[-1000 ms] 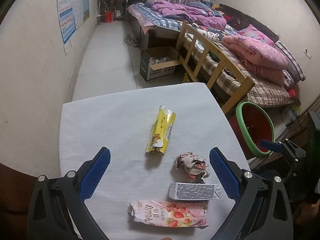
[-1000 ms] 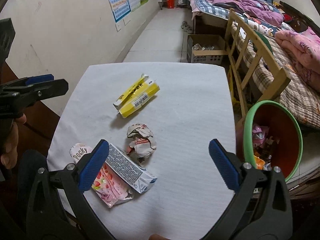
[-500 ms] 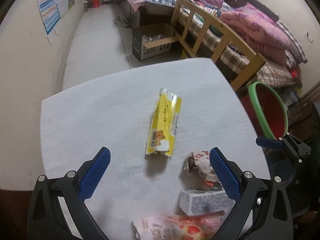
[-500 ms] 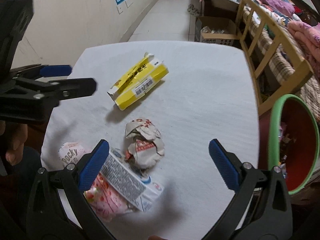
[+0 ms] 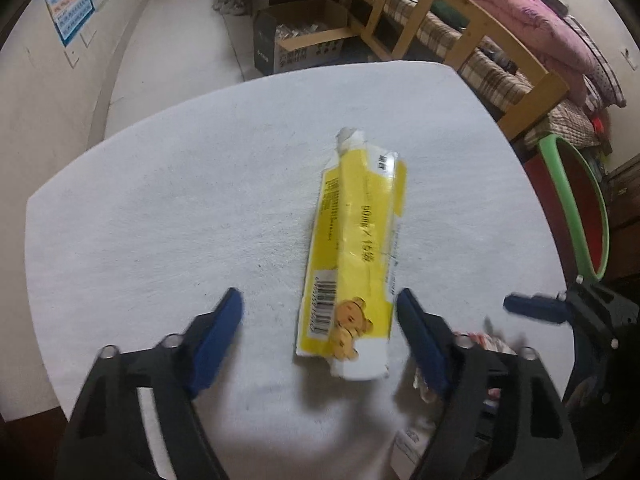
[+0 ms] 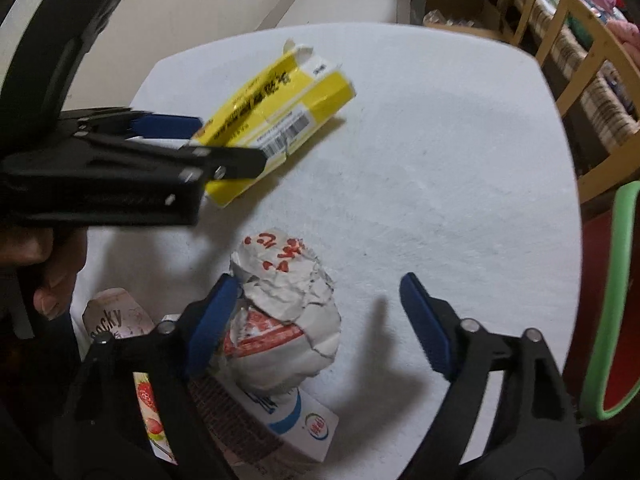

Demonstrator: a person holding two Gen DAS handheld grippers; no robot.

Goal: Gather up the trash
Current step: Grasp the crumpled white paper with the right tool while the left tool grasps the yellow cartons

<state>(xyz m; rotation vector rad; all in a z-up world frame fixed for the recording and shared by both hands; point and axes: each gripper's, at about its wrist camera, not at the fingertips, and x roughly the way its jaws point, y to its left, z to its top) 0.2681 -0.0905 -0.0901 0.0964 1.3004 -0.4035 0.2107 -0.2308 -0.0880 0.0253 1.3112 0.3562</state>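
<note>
From the left wrist, the left gripper (image 5: 318, 320) hung over the white table (image 5: 160, 200), its jaws just closing in but released, blue pads either side of the yellow carton's (image 5: 356, 248) near end, the right pad at its edge. The green-rimmed bin (image 5: 576, 216) stood at three o'clock.

From the right wrist, the right gripper (image 6: 320, 308) also was narrowing, not yet clenched; the crumpled wrapper (image 6: 284, 304) lay between its pads against the left one. The milk box (image 6: 288, 428) lay at six o'clock, the pink Pocky packet (image 6: 116, 320) at eight.
</note>
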